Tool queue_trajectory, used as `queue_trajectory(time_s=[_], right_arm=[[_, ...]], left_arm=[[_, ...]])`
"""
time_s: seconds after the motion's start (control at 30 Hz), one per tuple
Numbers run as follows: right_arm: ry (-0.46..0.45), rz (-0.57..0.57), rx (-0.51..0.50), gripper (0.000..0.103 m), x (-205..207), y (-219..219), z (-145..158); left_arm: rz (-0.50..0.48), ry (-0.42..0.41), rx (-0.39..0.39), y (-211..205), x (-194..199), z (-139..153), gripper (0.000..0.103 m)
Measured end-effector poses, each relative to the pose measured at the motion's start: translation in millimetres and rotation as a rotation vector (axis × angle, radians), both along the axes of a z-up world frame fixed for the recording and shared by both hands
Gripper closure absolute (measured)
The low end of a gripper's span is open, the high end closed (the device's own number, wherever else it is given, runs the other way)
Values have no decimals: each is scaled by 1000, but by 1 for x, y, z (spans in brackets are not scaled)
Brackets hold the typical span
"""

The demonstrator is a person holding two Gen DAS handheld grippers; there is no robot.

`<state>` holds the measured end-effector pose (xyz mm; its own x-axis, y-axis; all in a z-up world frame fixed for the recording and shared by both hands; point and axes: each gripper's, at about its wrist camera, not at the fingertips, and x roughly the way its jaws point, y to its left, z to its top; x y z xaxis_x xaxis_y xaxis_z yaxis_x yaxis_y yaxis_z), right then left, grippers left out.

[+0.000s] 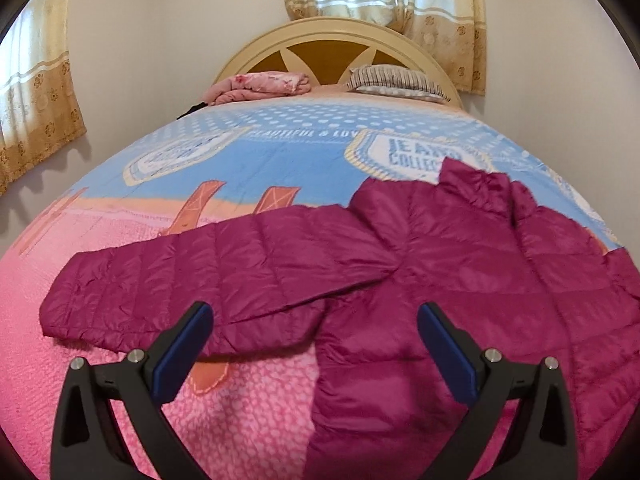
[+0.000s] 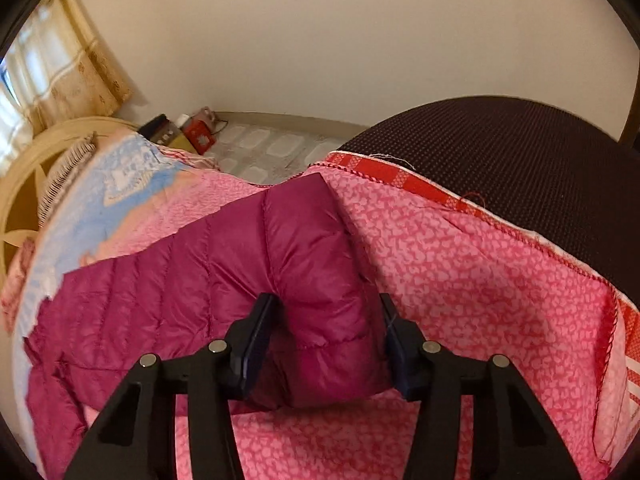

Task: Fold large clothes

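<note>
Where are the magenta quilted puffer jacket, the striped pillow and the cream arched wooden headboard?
magenta quilted puffer jacket (image 1: 460,264), left wrist view, on its body panel.
striped pillow (image 1: 394,78), left wrist view, on its top face.
cream arched wooden headboard (image 1: 328,28), left wrist view, on its upper rim.

Magenta quilted jacket (image 1: 460,264) on a pink-speckled, blue-dotted bedspread (image 1: 248,392); black claws with blue pads.

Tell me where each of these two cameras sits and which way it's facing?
Left wrist: on the left gripper, looking up the bed toward the headboard; its open fingers show.
Right wrist: on the right gripper, aimed at a jacket sleeve between its fingers.
Shared: the magenta jacket, bedspread, headboard.
</note>
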<state>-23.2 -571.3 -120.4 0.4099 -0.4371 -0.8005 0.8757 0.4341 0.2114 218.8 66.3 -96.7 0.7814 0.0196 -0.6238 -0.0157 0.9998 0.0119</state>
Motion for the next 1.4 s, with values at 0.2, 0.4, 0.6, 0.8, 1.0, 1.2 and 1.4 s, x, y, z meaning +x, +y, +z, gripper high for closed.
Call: queue_trajectory(time_s=[0.2,0.4,0.6,0.8,1.0,1.2,1.4], right_arm=[[83,48,-94,89,13,14,14],[60,171,-302,93,50,68,89],[-63,499,-350,93,129,177,155],[-127,856,-308,93,213,315,141],[-92,1056,-194,93,265,423,70],[-59,1162,-131,90,298,482,18],[-153,1285,124,35,306,490,3]], left_arm=[[-5,134,-134,18,12,-32,0],[37,105,-275,38,-2,-33,0],[106,48,-337,51,-24,-33,0],[101,30,-376,51,-25,-36,0],[85,23,-413,56,-27,-38,0],[70,19,-434,57,-28,-39,0],[62,21,-439,58,-29,-40,0]])
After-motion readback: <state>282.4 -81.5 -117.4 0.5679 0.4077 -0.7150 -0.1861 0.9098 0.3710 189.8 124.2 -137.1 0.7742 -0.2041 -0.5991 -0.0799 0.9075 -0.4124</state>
